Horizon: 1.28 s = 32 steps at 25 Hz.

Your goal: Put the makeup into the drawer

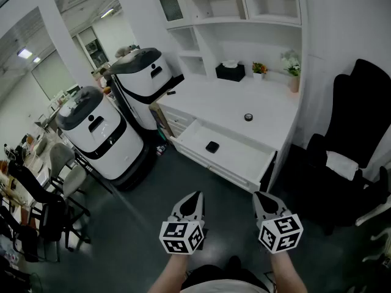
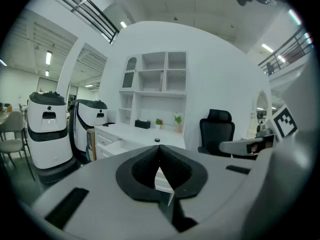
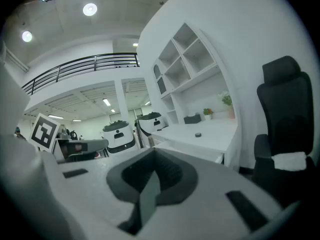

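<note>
Machines in white with black tops point(image 1: 98, 133) stand at the far left, beside a white desk point(image 1: 214, 105). Low in the foreground, the left gripper point(image 1: 194, 199) hovers well short of the desk, its jaws closed together and empty. An open drawer point(image 1: 244, 162) holds a small black item point(image 1: 212, 146). Behind it, the round black makeup case point(image 1: 248, 117) sits on the desk. Further right, the right gripper point(image 1: 259, 199) hovers with jaws closed and empty. A black chair point(image 1: 360, 121) stands at the right edge.
</note>
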Tool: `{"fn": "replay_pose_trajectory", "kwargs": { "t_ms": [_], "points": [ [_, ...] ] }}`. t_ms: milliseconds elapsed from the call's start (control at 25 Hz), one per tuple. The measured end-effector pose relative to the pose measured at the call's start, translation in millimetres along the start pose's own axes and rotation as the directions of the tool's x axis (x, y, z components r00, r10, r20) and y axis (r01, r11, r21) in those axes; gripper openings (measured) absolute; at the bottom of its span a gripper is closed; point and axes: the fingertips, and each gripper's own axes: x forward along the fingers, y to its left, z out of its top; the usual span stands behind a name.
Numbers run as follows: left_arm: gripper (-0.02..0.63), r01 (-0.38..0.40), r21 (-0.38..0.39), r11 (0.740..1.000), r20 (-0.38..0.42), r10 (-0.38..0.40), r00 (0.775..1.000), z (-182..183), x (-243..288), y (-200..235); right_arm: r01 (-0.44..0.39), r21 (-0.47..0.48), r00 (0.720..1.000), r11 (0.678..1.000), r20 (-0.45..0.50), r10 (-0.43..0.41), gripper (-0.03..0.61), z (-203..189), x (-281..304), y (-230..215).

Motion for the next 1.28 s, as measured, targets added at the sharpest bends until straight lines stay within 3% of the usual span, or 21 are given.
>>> {"fn": "replay_pose_trajectory", "kwargs": {
  "t_ms": [360,520,680,880,1280],
  "points": [
    [0.002,-0.009,-0.030,1.000,0.005,0.009,1.000,14,10,-2,-0.013,-0.050,0.998,0.999,-0.054,0.010,0.002,-1,-1,-14],
    [0.002,-0.015,-0.023,1.000,0.014,0.015,1.000,2,33,2,-0.045,-0.069,0.997,0.997,-0.061,0.041,0.002,-5,21,-29],
    [0.002,-0.051,-0.031,0.998,0.054,0.053,0.997,-11,69,16,-0.082,-0.086,0.996,0.993,-0.023,0.081,0.002,6,58,-52],
    [0.002,-0.089,-0.073,0.993,0.035,0.092,0.995,-12,104,26,-0.069,-0.073,0.998,0.995,-0.008,0.068,0.003,35,81,-85],
    [0.002,-0.063,-0.054,0.997,0.007,0.063,0.998,14,172,71,0.014,0.006,1.000,1.000,-0.008,-0.014,0.124,58,154,-117]
  ]
}}
